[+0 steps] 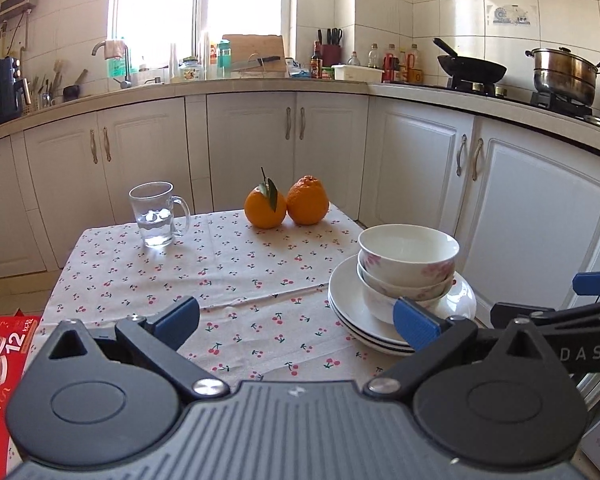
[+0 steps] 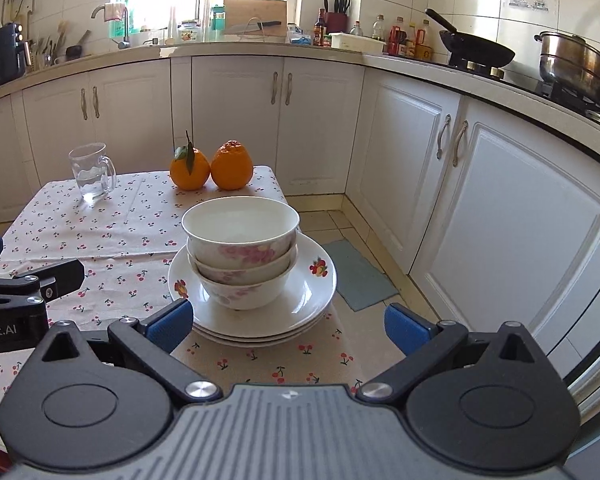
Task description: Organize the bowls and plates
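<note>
Three white bowls with pink flowers (image 1: 408,268) (image 2: 241,256) sit nested on a stack of white plates (image 1: 456,300) (image 2: 308,300) at the table's right front. My left gripper (image 1: 296,320) is open and empty, low over the cloth just left of the plates. My right gripper (image 2: 288,322) is open and empty, in front of the stack with its fingers either side of the plates' near rim. The right gripper also shows at the right edge of the left wrist view (image 1: 556,300).
A glass mug with water (image 1: 158,216) (image 2: 92,174) and two oranges (image 1: 286,206) (image 2: 211,168) stand at the back of the cherry-print tablecloth (image 1: 228,272) (image 2: 112,240). White cabinets surround the table. A red box (image 1: 0,360) lies left, a mat (image 2: 356,276) on the floor.
</note>
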